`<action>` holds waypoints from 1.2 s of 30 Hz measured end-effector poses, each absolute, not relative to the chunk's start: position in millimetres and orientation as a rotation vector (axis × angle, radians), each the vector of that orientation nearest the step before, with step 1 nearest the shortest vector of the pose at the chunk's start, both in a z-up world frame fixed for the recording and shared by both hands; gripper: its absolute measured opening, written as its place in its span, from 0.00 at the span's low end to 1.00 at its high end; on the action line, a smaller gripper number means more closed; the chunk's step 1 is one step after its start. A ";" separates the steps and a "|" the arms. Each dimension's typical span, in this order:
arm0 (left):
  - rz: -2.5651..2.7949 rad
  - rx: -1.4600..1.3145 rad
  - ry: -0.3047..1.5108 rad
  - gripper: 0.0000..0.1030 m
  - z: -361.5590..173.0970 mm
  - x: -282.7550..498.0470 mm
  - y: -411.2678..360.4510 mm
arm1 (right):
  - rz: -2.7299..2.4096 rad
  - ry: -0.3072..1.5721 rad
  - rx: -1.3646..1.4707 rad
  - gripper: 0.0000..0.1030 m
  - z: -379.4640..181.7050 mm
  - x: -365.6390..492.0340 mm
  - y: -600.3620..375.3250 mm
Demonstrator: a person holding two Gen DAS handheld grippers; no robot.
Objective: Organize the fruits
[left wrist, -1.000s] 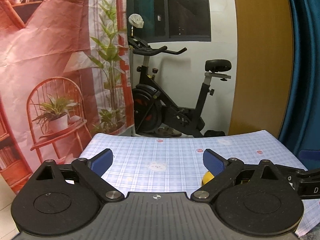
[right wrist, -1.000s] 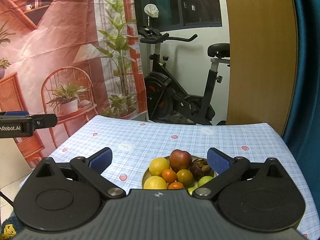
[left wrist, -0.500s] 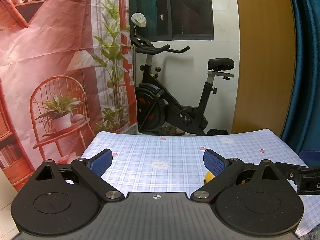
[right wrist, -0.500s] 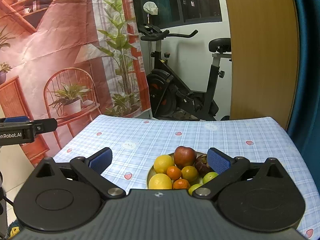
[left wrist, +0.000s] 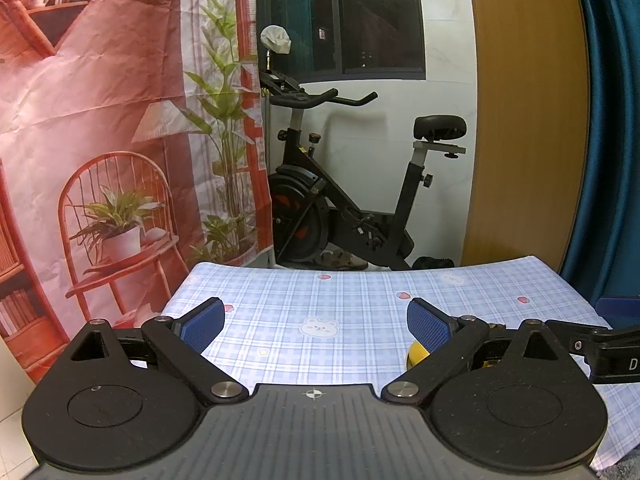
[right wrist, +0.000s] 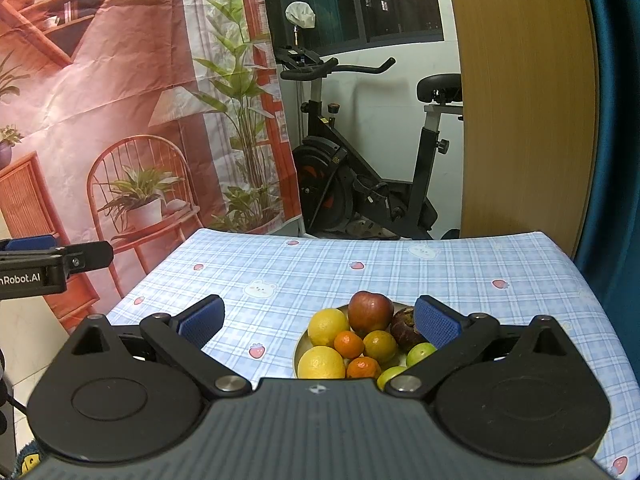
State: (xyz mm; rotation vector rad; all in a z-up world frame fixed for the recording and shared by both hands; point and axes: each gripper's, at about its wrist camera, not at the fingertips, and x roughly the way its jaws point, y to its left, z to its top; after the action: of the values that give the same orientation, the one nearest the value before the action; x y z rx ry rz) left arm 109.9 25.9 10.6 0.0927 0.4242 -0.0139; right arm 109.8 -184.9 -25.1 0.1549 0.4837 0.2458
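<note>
Currently my right claw is released, its blue pads spread wide and empty above the near part of the table. The plate sits on the table directly below this claw. On the plate: an apple at the far side, two lemons at the left, two oranges in the middle, a dark mangosteen at the right, and limes at the near right. The fruits touch one another.

My left claw is likewise released and holds nothing; it hovers over bare tablecloth left of the plate. A lemon shows just behind its right pad. An exercise bike stands beyond the table's far edge.
</note>
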 end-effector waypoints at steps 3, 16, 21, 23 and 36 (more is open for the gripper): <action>-0.013 0.092 0.425 0.96 10.4 109.8 25.8 | 0.246 0.484 0.154 1.00 -25.1 109.8 -184.9; -0.011 0.088 0.429 0.96 9.4 107.7 26.1 | 0.245 0.486 0.157 1.00 -25.7 109.9 -185.2; -0.016 0.087 0.427 0.96 10.4 107.6 25.5 | 0.243 0.486 0.157 1.00 -25.9 109.7 -185.3; -0.018 0.088 0.424 0.96 10.5 106.5 25.0 | 0.242 0.484 0.158 1.00 -26.7 109.6 -185.8; -0.013 0.089 0.413 0.96 10.0 105.8 25.9 | 0.242 0.485 0.163 1.00 -28.2 108.6 -185.5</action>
State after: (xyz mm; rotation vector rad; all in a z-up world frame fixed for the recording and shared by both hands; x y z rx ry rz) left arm 105.8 25.9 10.0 0.0894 0.4126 -0.0127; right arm 108.6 -185.5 -28.2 0.1634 0.4849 0.2421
